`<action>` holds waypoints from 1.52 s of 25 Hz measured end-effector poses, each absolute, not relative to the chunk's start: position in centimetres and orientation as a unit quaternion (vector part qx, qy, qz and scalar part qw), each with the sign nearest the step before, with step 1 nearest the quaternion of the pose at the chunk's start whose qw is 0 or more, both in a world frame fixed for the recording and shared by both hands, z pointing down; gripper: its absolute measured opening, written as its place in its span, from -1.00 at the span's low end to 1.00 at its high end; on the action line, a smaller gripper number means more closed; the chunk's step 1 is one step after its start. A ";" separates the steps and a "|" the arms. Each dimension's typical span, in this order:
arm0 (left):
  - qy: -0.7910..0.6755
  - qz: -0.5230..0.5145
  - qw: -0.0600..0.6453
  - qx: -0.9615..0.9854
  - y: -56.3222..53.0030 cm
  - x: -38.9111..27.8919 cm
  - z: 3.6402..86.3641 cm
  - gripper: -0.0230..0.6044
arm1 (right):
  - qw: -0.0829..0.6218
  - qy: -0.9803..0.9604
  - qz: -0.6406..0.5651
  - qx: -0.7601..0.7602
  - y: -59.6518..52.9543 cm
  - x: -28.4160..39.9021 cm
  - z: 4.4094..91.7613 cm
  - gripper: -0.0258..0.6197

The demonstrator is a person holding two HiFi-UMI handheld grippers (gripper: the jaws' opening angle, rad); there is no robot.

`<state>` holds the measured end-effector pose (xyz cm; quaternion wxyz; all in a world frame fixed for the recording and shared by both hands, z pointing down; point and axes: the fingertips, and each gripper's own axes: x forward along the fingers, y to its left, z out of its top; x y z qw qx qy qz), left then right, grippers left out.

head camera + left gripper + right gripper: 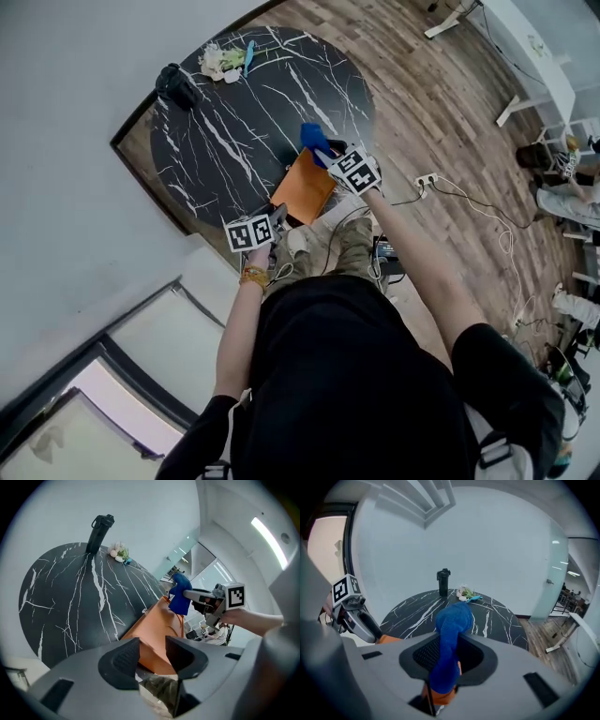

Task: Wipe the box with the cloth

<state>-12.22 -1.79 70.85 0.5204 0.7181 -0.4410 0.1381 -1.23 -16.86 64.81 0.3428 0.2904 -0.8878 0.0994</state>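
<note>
An orange box [305,185] lies at the near edge of a round black marble table [234,131]. My right gripper [325,156] is shut on a blue cloth [314,138], held just above the box's far right end. In the right gripper view the cloth [452,620] hangs pinched between the jaws, over the box's orange edge [440,695]. My left gripper [278,215] stands open at the box's near left corner. In the left gripper view that corner of the box [157,630] sits in the gap between the jaws, with no pad seen pressing on it.
A black bottle [176,86] and a small cluster of pale flowers with a blue item [225,61] stand at the table's far side. Wooden floor with a power strip [427,179] and cables lies to the right. A white desk [534,47] stands far right.
</note>
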 end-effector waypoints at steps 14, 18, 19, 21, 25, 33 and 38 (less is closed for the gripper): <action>-0.476 0.144 0.545 0.675 -2.3 -12.8 73.1 -0.39 | 0.415 -0.869 0.134 0.234 -19.3 -2.7 71.3 -0.67; -0.460 0.154 0.540 0.688 -1.6 -12.2 73.0 -0.44 | 0.420 -0.868 0.143 0.224 -17.5 -3.9 71.9 -0.67; -0.454 0.167 0.532 0.695 -1.4 -12.0 72.9 -0.44 | 0.419 -0.869 0.142 0.223 -17.1 -4.0 71.9 -0.67; -0.445 0.189 0.517 0.706 -1.3 -11.9 72.7 -0.44 | 0.419 -0.870 0.141 0.219 -16.3 -4.4 71.9 -0.67; -0.432 0.199 0.511 0.716 -1.2 -12.2 72.6 -0.44 | 0.422 -0.872 0.137 0.206 -14.5 -6.0 72.1 -0.67; -0.383 0.206 0.490 0.755 -0.3 -10.8 72.4 -0.45 | 0.407 -0.887 0.137 0.169 -9.0 -10.0 71.6 -0.67; -0.363 0.209 0.488 0.766 0.2 -9.9 72.5 -0.45 | 0.412 -0.896 0.119 0.118 -5.2 -11.8 71.2 -0.67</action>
